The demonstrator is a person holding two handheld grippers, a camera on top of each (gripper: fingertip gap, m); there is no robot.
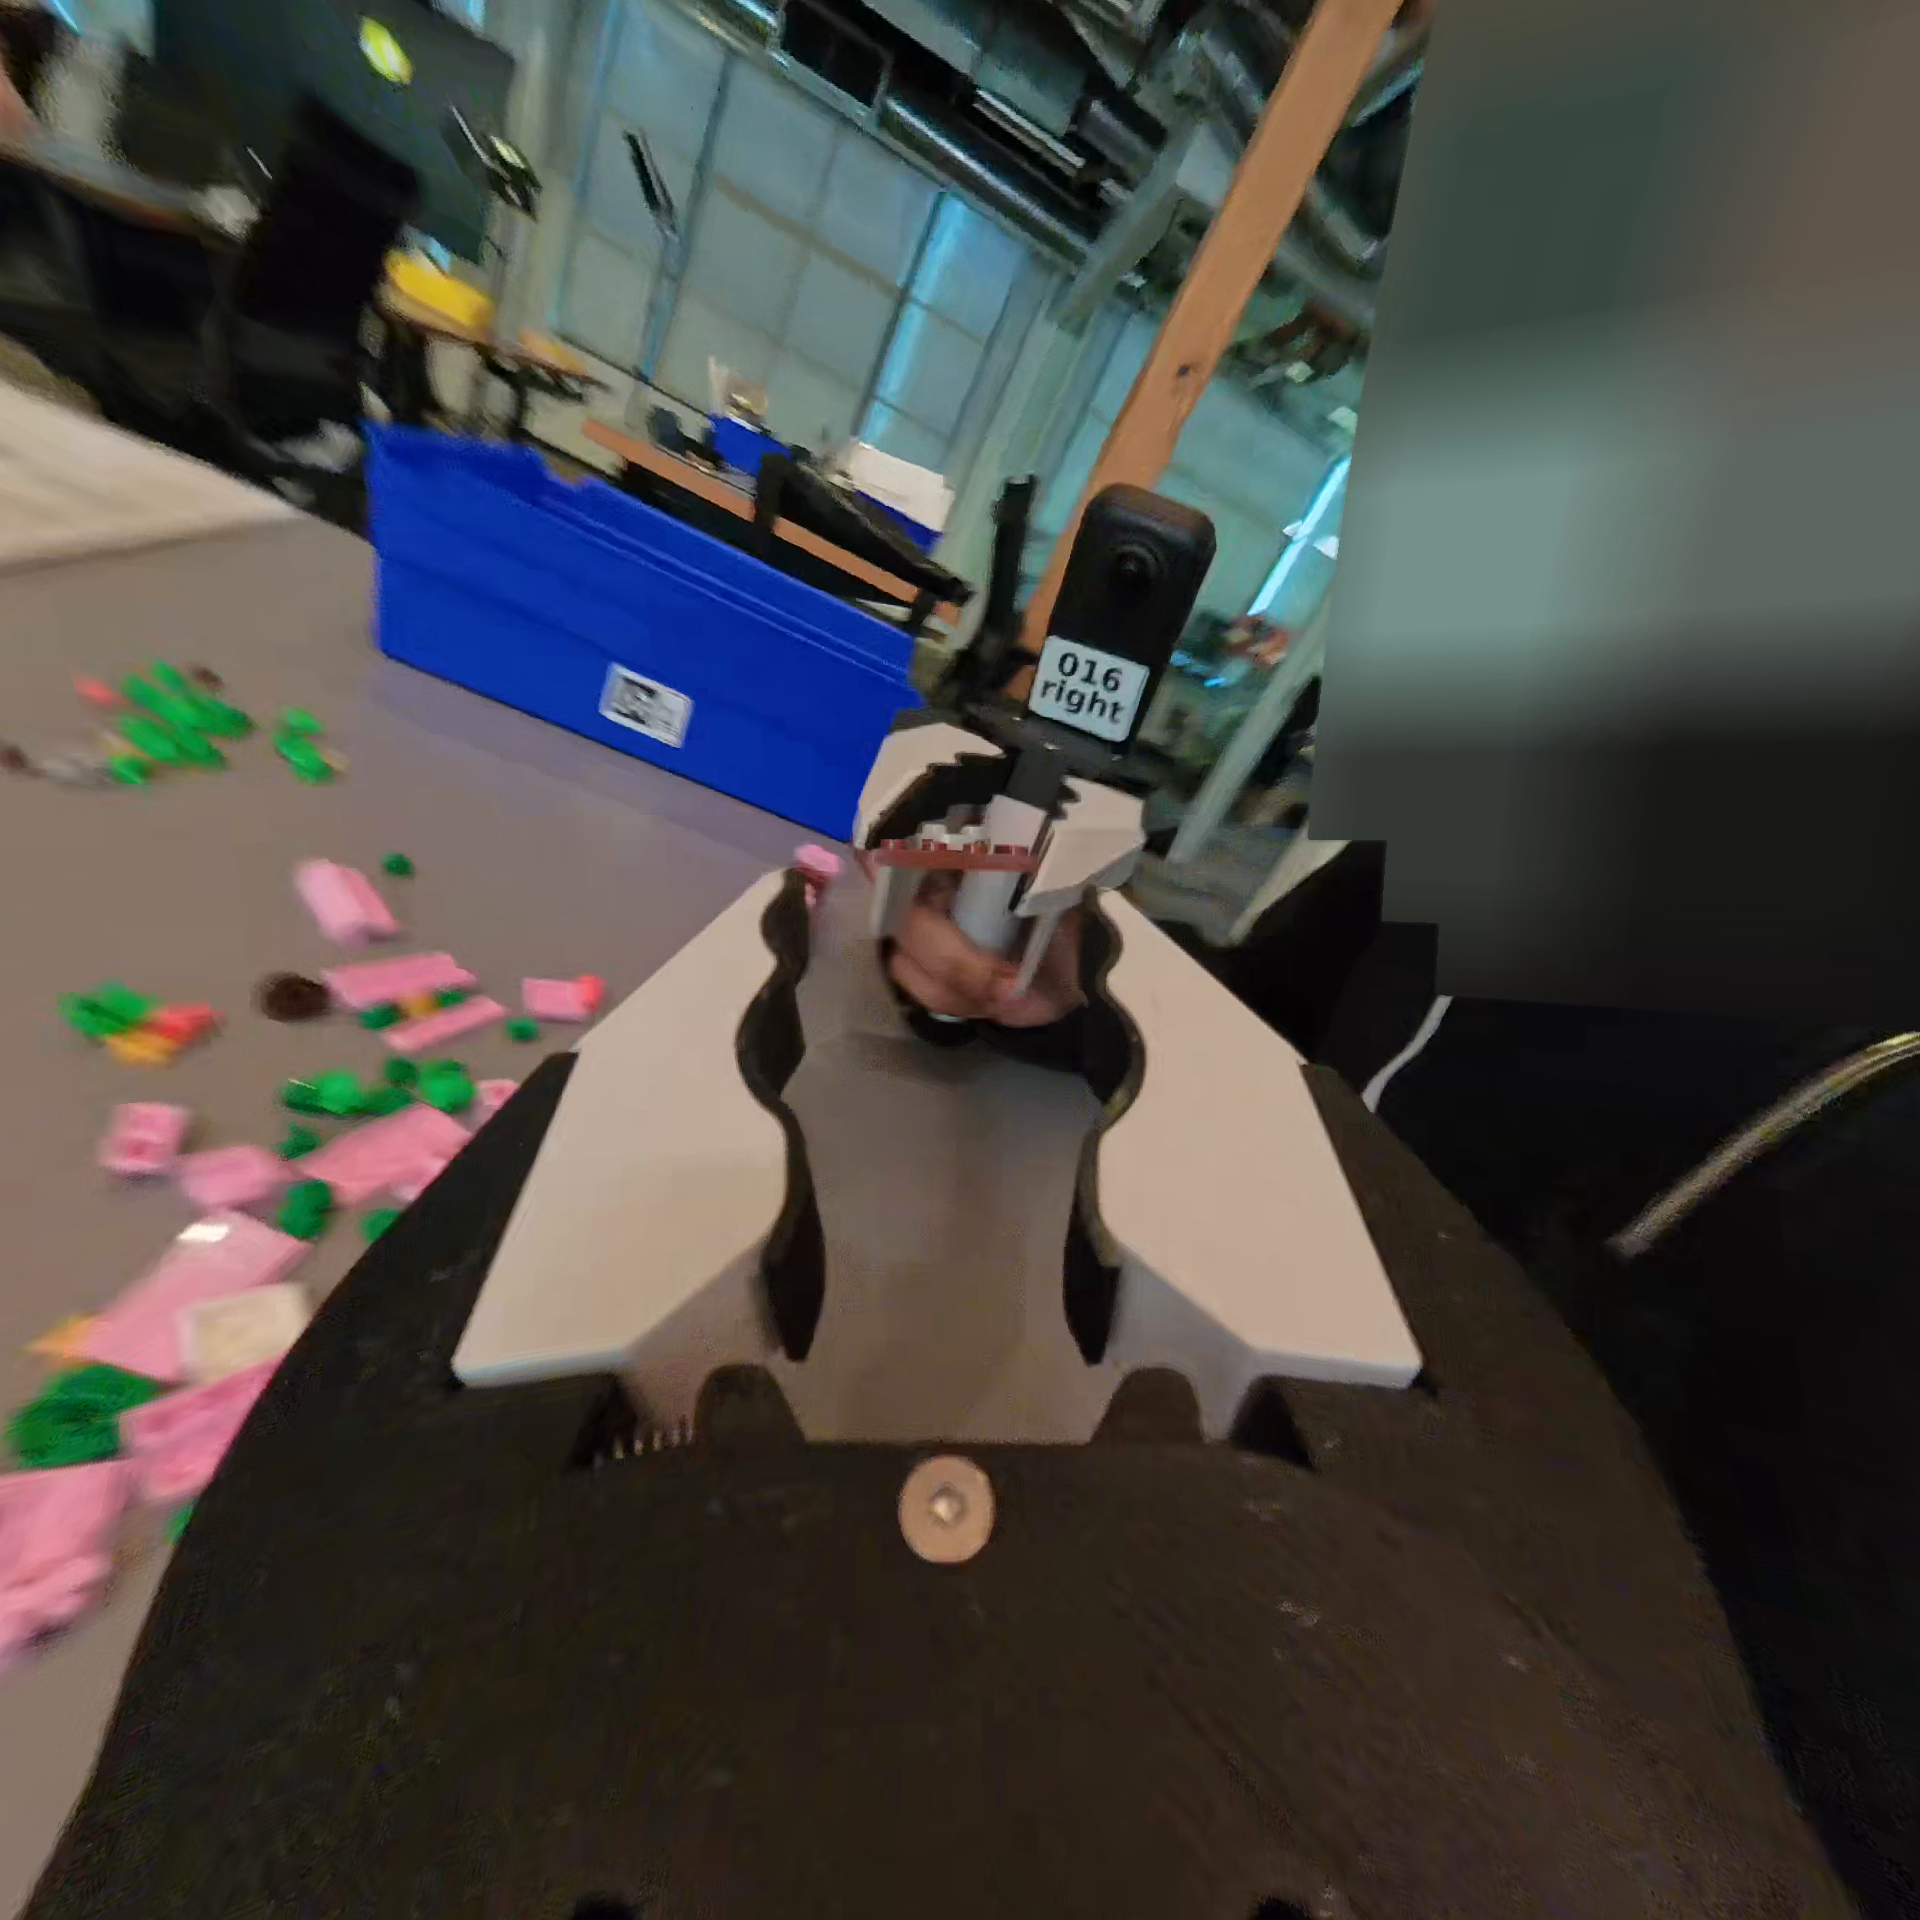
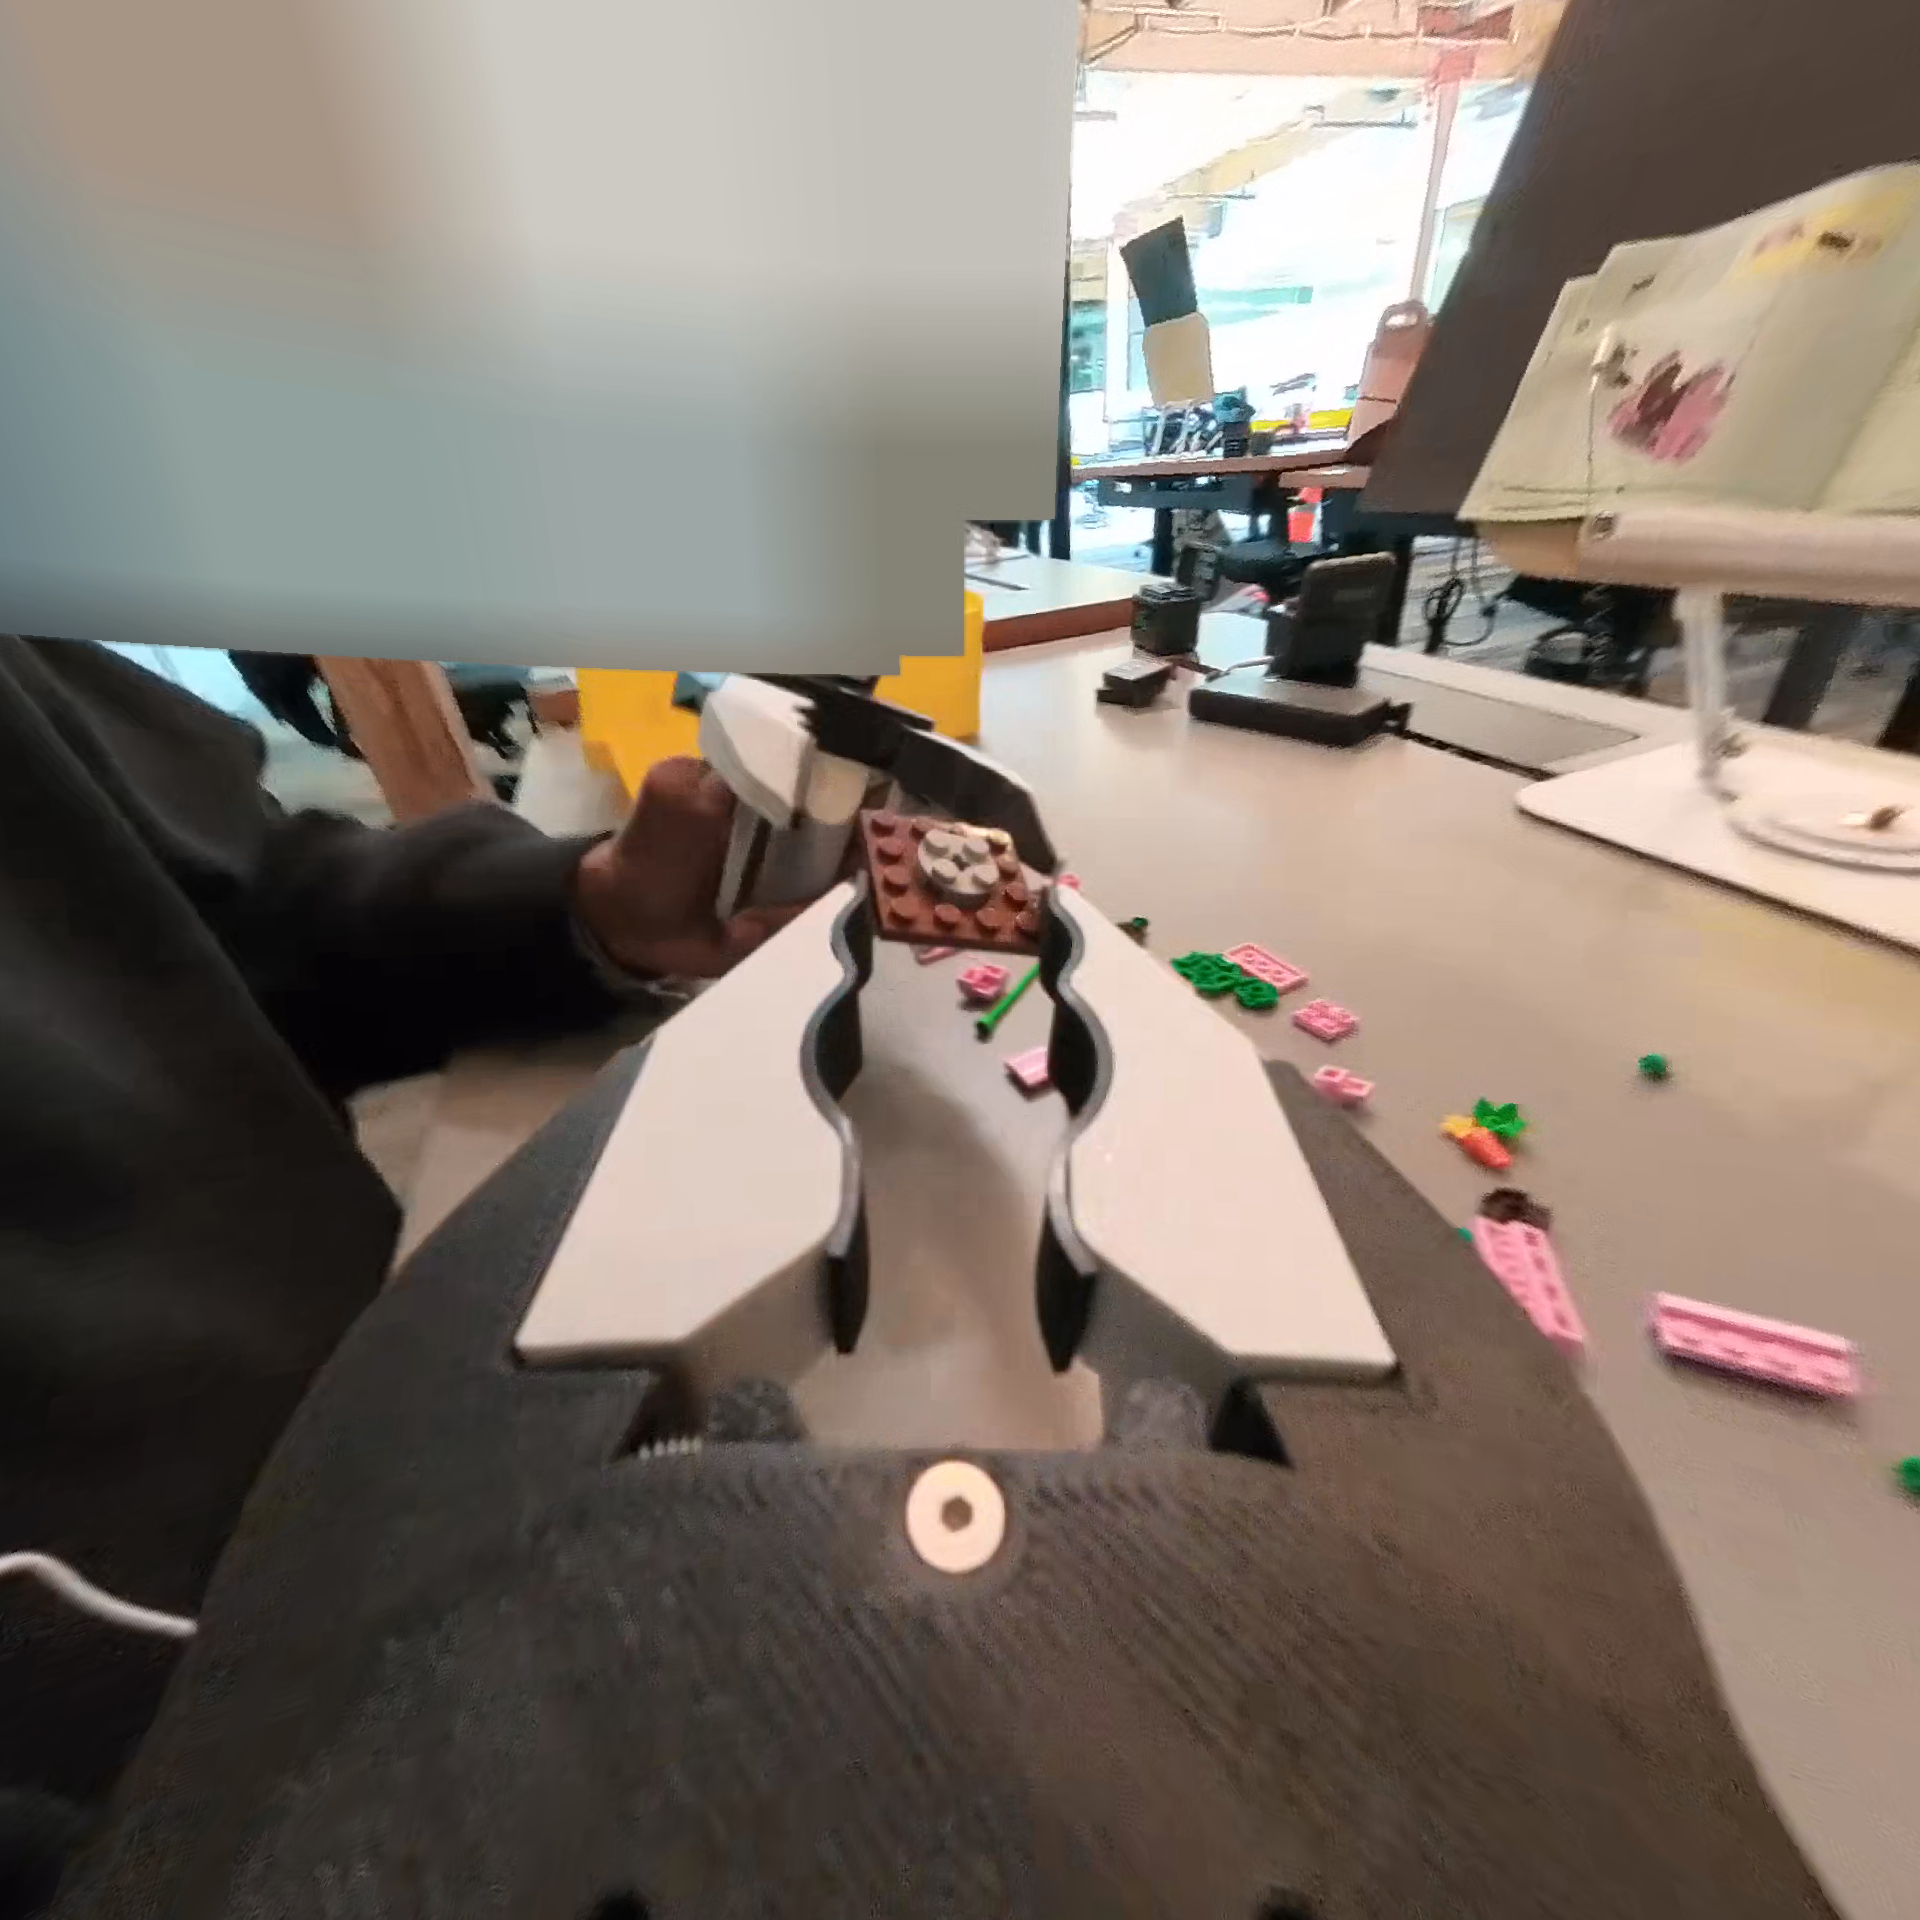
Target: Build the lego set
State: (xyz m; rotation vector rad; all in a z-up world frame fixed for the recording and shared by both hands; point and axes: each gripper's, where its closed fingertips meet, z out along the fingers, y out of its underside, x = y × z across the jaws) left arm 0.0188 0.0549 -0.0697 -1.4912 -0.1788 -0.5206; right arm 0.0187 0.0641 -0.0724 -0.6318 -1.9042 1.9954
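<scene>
My right gripper [image 2: 956, 920] is shut on a brown square plate [image 2: 951, 899] and holds it level above the table. A grey round piece [image 2: 961, 857] sits on the middle of the plate. My left gripper [image 1: 945, 909] is open and empty, pointing at the right gripper [image 1: 987, 883] and the plate [image 1: 935, 855] just ahead. In the right wrist view the left gripper [image 2: 800, 779] is held in a hand close behind the plate. Loose pink and green pieces [image 1: 384, 977] lie on the grey table; they also show in the right wrist view [image 2: 1262, 966].
A blue bin [image 1: 623, 623] stands at the back of the table. An open instruction booklet [image 2: 1714, 364] rests on a white stand [image 2: 1704, 821] at the right. A pink plate [image 2: 1756, 1356] and a small carrot piece [image 2: 1486, 1143] lie nearby. A person's dark sleeve [image 2: 208, 935] is at the left. Less than 4 cm separates the two grippers' tips. The small carrot piece [image 2: 1486, 1143] is about 15 cm from my left fingertips. The left camera catches it too, in the left wrist view [image 1: 165, 1018].
</scene>
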